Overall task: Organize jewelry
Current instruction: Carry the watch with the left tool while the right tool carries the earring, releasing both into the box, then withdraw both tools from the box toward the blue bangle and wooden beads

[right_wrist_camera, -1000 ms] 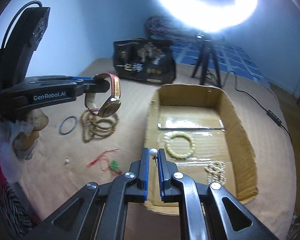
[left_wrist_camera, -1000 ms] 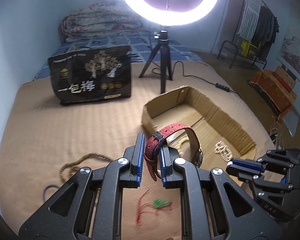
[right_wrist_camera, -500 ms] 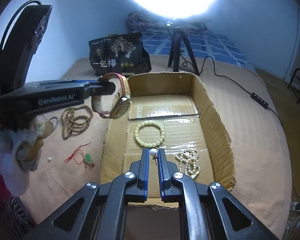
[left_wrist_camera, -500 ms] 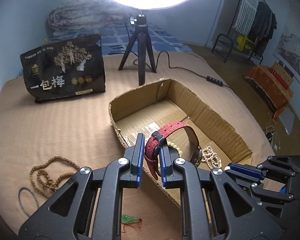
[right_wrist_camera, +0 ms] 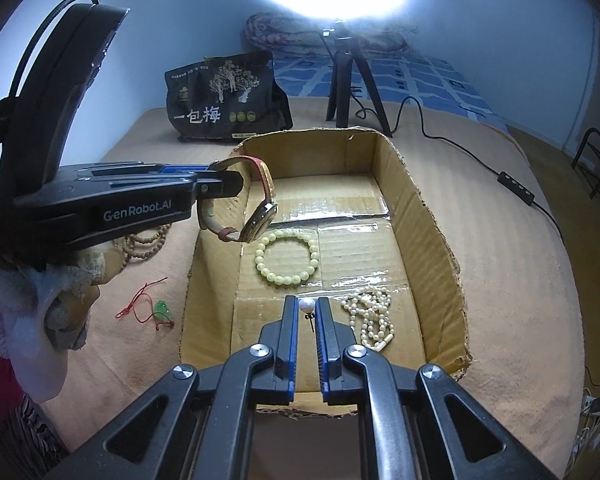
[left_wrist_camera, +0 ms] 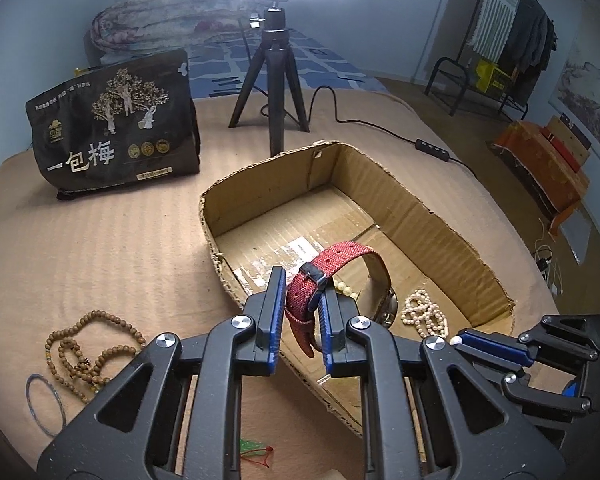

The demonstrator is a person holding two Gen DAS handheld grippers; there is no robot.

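Fingers (left_wrist_camera: pixel 277 308) of the left gripper (left_wrist_camera: pixel 301 286) are seen parted a little, with the red strap of a wristwatch (left_wrist_camera: pixel 340 276) hung between them and pressed against the right-hand finger; whether the strap is truly clamped cannot be told. The watch is held in the air above the near left part of an open cardboard box (right_wrist_camera: pixel 436 240), its face (right_wrist_camera: pixel 260 220) turned downward.

To the far left, on the tan bedcover (left_wrist_camera: pixel 100 248), a thin dark ring (left_wrist_camera: pixel 44 404) and a brown bead necklace (left_wrist_camera: pixel 88 348) are laid side by side, and a red cord with a green pendant (right_wrist_camera: pixel 162 307) lies just outside the box wall.

Inside the box, a pale green bead bracelet (right_wrist_camera: pixel 287 256) is found on the floor, and a string of cream beads (right_wrist_camera: pixel 370 316) lies to its right.

Further right, the right gripper (right_wrist_camera: pixel 308 310) is nearly closed on a pearl earring (right_wrist_camera: pixel 307 305), held above the box floor.
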